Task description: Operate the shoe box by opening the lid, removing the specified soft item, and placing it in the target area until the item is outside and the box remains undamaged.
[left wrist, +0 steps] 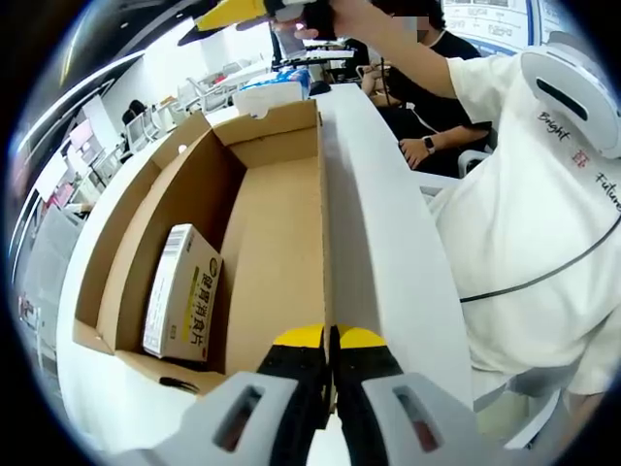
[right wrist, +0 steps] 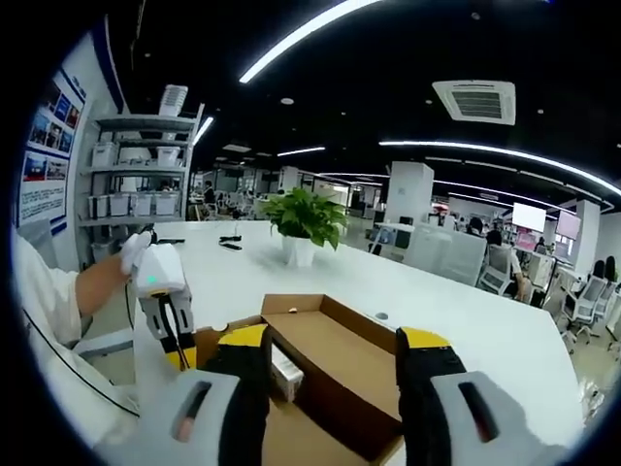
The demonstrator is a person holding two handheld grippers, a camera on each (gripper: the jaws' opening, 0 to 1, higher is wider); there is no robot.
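A: On the white worktop (right wrist: 466, 320) near its edge by the person, the shoe box (left wrist: 281, 233) sits open — lid (left wrist: 388, 243) is swung up on its side, w/ the left gripper (left wrist: 330, 342) pinched shut on the lid's edge.

B: So step 1 done. Item out yet?

A: No. A small printed carton (left wrist: 182, 291) lies inside, against the box's long wall opp. the lid, near a corner. Can't tell if that's the "soft item" — looks stiff, tbh.

B: Right gripper?

A: In the right gripper view the right gripper (right wrist: 335, 354) hangs above the box, fingers wide apart, nothing in them.

B: Left to do?

A: Reach in, grab, lift out, set in target area — which I can't make out. Box looks undamaged so far.
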